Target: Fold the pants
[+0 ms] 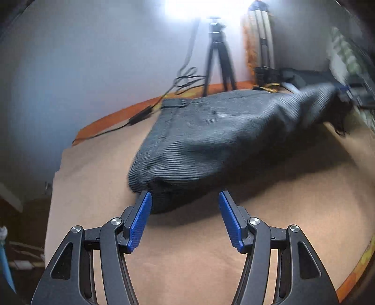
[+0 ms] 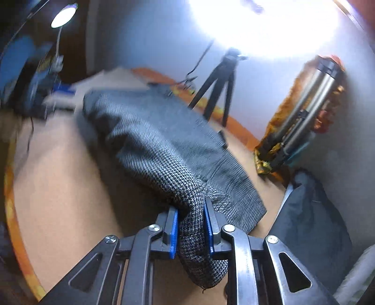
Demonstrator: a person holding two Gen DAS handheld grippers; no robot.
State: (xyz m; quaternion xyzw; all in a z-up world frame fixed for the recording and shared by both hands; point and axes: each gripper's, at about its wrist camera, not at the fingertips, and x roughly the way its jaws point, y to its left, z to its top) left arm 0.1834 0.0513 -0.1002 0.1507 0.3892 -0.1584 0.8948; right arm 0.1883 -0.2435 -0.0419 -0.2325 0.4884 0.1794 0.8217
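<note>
Dark grey ribbed knit pants (image 1: pixel 211 131) lie on a tan table (image 1: pixel 187 258), bunched and partly lifted toward the right. My left gripper (image 1: pixel 185 199) is open, its blue pads on either side of the near folded edge of the pants, not clamped. In the right wrist view the pants (image 2: pixel 152 131) stretch away from me. My right gripper (image 2: pixel 191 211) is shut on a bunched fold of the pants and holds it raised above the table (image 2: pixel 70 187); the ribbed cuff (image 2: pixel 236 194) hangs to the right of it.
A black tripod (image 1: pixel 218 58) and cables (image 1: pixel 140 117) stand at the table's far edge by the wall. A folded metal stand wrapped in orange cloth (image 2: pixel 304 112) leans on the wall. A dark cushion (image 2: pixel 309 223) lies at the right. A lamp (image 2: pixel 63 16) is far left.
</note>
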